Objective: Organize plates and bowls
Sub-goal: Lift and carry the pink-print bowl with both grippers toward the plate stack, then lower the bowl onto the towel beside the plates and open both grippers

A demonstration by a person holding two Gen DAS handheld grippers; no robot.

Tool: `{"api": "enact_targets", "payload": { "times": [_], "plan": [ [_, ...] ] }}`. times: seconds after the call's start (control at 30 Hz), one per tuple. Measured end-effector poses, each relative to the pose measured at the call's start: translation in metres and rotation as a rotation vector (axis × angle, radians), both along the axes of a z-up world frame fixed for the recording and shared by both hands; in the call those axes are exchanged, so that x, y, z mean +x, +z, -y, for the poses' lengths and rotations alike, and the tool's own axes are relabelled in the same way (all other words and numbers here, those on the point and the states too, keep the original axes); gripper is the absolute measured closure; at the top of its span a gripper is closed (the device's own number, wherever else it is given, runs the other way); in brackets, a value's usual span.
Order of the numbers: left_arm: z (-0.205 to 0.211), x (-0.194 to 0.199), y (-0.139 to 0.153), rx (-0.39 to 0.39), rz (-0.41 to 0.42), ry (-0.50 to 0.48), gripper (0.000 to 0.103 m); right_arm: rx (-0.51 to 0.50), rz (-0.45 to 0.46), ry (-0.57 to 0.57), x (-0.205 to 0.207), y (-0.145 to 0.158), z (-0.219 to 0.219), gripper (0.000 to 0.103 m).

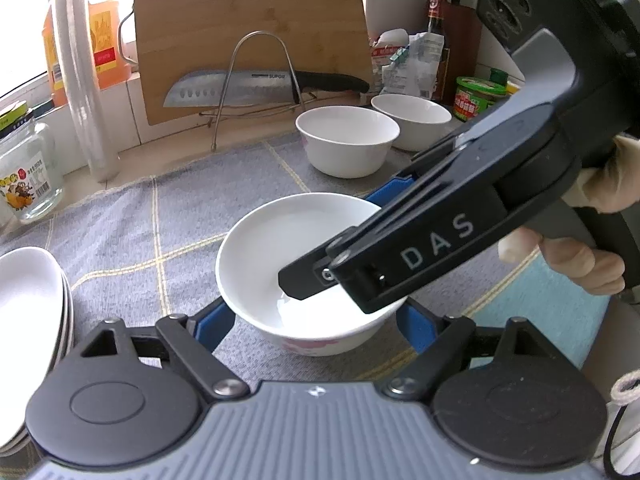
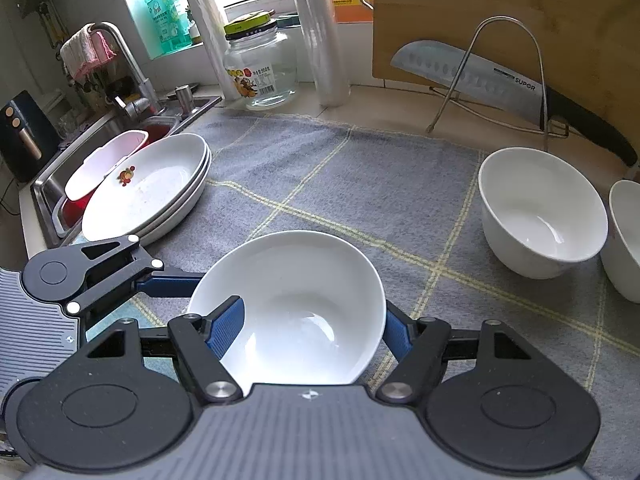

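A white bowl (image 1: 296, 256) with a pink flower print sits on the grey checked cloth (image 1: 160, 216). My left gripper (image 1: 316, 326) is open, its blue fingers on either side of the bowl's base. My right gripper (image 2: 308, 330) reaches in from the right in the left wrist view (image 1: 320, 280); one blue finger (image 2: 226, 326) is inside the bowl (image 2: 296, 304) and the other outside the rim. The jaws stand wide, so it looks open. Two more white bowls (image 1: 347, 140) (image 1: 412, 120) stand behind. A stack of white plates (image 2: 148, 188) lies at the left.
A knife (image 1: 256, 88) rests on a wire stand before a wooden cutting board (image 1: 252, 20). A glass jar (image 1: 28, 176), a plastic wrap roll (image 1: 80, 80), bottles and packets line the wall. A sink with a faucet (image 2: 120, 60) lies left of the plates.
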State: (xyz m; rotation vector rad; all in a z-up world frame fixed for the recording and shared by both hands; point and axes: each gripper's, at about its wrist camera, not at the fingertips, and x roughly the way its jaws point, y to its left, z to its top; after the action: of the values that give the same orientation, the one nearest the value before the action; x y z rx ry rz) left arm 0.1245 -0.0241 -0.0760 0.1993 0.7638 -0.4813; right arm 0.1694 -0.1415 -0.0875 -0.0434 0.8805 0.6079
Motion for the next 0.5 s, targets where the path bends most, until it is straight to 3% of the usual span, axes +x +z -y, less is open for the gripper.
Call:
{"api": "enact_targets", "payload": {
  "times": [0.37,0.43,0.5],
  "plan": [
    [0.0017,0.0016,-0.0040,-0.005,-0.008,0.008,0.014,0.002,-0.006,-0.001,0.0008,-0.0023,0.0004,0.024],
    [0.0018,0.0001,-0.0043,-0.004,0.008,0.011,0.007,0.012,-0.004,0.001,0.0003,-0.0018,0.0008,0.008],
    [0.0015,-0.0002,-0.0059,0.002,0.012,0.016,0.004,0.006,0.016,-0.009,-0.0014,-0.0003,0.0009,0.001]
  ]
}}
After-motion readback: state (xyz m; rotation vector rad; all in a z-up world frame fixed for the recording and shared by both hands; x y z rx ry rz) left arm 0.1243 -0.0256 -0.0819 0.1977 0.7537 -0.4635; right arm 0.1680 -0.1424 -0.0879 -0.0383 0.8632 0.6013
